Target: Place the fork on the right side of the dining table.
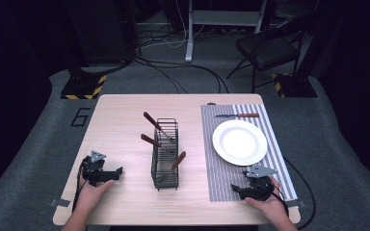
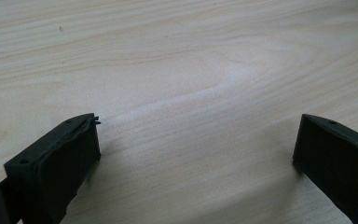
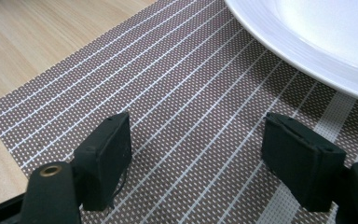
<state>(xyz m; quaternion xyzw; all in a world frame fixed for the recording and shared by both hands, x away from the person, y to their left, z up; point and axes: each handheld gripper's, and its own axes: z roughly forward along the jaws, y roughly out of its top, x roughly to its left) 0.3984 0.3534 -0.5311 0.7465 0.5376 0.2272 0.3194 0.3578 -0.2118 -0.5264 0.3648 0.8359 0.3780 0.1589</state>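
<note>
Both tongs rest low near the person's edge of the counter [image 1: 125, 108], jaws spread wide and holding nothing. The left tongs [image 1: 119, 171] sit over bare wood, pointing toward the black wire rack [image 1: 165, 154] just beyond their tips. Three wooden-handled utensils [image 1: 178, 160] stand slanted in that rack, handles up, which leaves each one easy to pinch and lift out. The right tongs [image 1: 234, 188] lie on the near corner of the striped placemat [image 3: 177, 93], with the white plate [image 3: 317, 37] just ahead of their jaws, apart from them. Past the plate, well away from the right tongs, a knife [image 1: 238, 115] lies flat along the far end of the mat, likely set there as part of a place setting. Judging by this layout, the work is moving cutlery from rack to mat, and the wide jaws suggest both hands are ready to reach for the next piece, the left being nearer the rack
</note>
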